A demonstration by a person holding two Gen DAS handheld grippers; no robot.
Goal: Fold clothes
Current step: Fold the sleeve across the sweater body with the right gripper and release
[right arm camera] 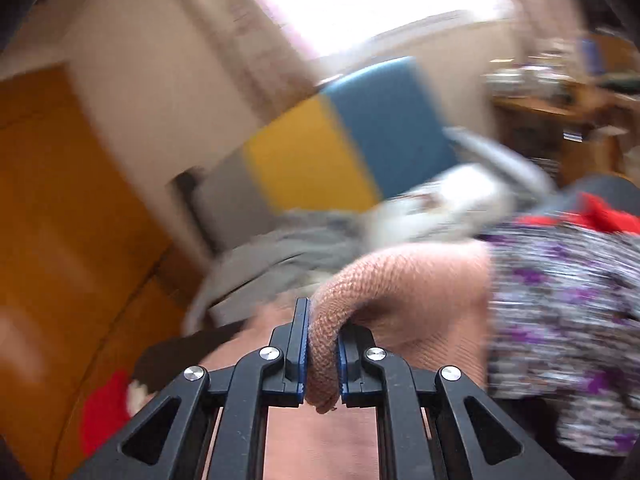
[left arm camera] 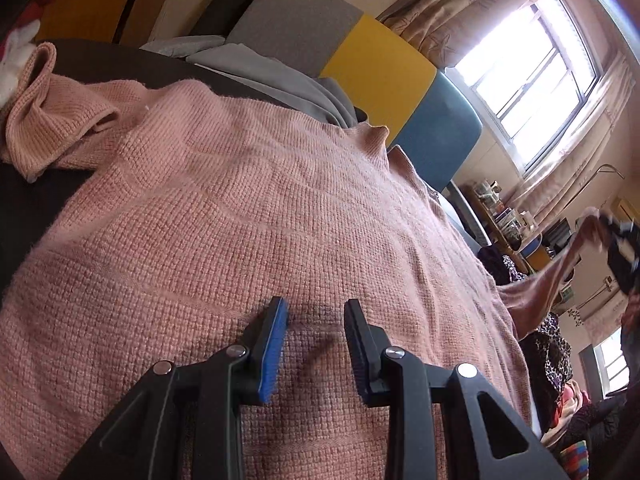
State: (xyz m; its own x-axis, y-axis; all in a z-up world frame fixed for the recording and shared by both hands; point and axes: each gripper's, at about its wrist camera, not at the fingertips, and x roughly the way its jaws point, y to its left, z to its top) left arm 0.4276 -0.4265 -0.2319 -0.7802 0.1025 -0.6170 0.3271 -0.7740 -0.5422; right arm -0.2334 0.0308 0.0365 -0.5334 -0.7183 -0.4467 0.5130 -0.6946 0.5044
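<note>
Left wrist view: pink knit sweater (left arm camera: 248, 200) lies spread flat over a dark surface (left arm camera: 24, 208), filling most of the frame, w/ one sleeve (left arm camera: 44, 112) bunched at upper left. Behind it sits a headboard (left arm camera: 376, 76) in grey, yellow & blue panels. Your left gripper (left arm camera: 316, 320) hovers over the sweater's lower part, jaws apart, nothing btwn them. Right wrist view, blurred: your right gripper (right arm camera: 323, 344) is clamped on a rolled fold of the sweater, lifted beside a purple floral cloth (right arm camera: 568, 320).
</note>
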